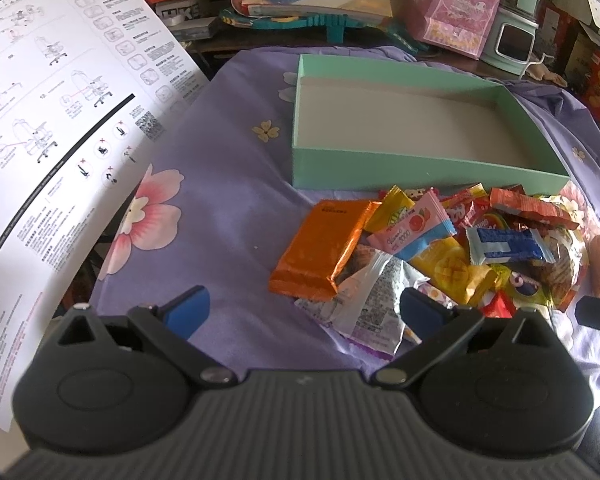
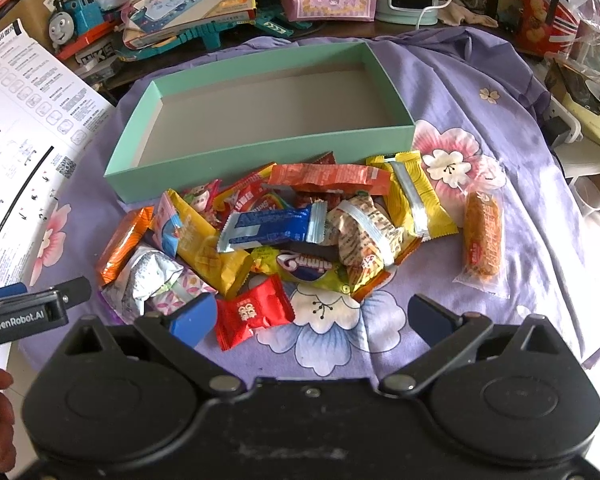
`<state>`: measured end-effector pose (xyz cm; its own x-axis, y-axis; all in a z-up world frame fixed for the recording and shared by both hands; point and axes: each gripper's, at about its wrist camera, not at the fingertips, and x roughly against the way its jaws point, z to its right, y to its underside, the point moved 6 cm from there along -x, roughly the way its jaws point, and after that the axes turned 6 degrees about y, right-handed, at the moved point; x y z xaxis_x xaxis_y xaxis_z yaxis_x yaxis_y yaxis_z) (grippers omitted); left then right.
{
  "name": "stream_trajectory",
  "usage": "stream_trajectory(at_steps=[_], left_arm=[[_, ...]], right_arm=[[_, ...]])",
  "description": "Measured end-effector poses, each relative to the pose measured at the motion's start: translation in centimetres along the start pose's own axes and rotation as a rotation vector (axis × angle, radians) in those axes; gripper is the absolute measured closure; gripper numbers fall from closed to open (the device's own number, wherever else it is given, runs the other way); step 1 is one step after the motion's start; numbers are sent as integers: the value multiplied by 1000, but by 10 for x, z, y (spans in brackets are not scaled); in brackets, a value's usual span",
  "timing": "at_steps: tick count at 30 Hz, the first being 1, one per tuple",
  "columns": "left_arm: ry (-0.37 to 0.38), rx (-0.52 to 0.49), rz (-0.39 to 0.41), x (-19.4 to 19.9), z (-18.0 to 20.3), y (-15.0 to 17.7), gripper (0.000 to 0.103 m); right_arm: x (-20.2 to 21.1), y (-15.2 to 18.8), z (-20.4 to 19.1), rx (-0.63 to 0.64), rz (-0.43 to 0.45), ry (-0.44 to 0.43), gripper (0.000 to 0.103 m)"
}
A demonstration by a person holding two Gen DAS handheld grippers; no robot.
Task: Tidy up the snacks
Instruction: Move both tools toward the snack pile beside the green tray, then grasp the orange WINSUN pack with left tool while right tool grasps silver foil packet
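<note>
Nothing is sorted yet: the shallow mint-green cardboard box (image 2: 260, 152) lies bare on the lilac flowered cloth (image 2: 480, 60) covering the table, and the heap of foil and plastic snack packets (image 2: 300, 224) sits just in front of its near wall. Both the left gripper (image 1: 304, 304) and the right gripper (image 2: 312, 314) hover near the heap with jaws wide and holding nothing. The opening pick looks due; the small red foil candy packet (image 2: 252, 312) between the right jaws seems the easiest, needing a short descent and squeeze before carrying it over the box wall.
</note>
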<state>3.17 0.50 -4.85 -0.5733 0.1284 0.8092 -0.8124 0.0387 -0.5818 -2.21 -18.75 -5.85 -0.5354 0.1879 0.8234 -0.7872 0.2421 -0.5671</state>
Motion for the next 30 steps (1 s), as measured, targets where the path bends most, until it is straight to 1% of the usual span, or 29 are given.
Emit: stream_trajectory(at_steps=[12, 17, 20, 23, 26, 28, 30], left_arm=[[8, 1, -6, -4, -2, 2, 0], [-5, 1, -8, -15, -19, -4, 0], [-1, -20, -13, -27, -29, -13, 0], [49, -22, -34, -42, -34, -24, 0], [132, -31, -67, -62, -30, -35, 0], [159, -45, -87, -75, -27, -39, 0], [166, -63, -98, -86, -22, -41, 1]], right_arm=[[-1, 0, -1, -3, -10, 3, 0], [-5, 3, -3, -7, -36, -14, 0], [-9, 5, -6, -4, -53, -20, 0], [-13, 6, -10, 4, -66, -30, 0], [-19, 3, -17, 17, -71, -57, 0], [-23, -1, -23, 31, -69, -74, 0], [-26, -5, -30, 45, -63, -90, 0]])
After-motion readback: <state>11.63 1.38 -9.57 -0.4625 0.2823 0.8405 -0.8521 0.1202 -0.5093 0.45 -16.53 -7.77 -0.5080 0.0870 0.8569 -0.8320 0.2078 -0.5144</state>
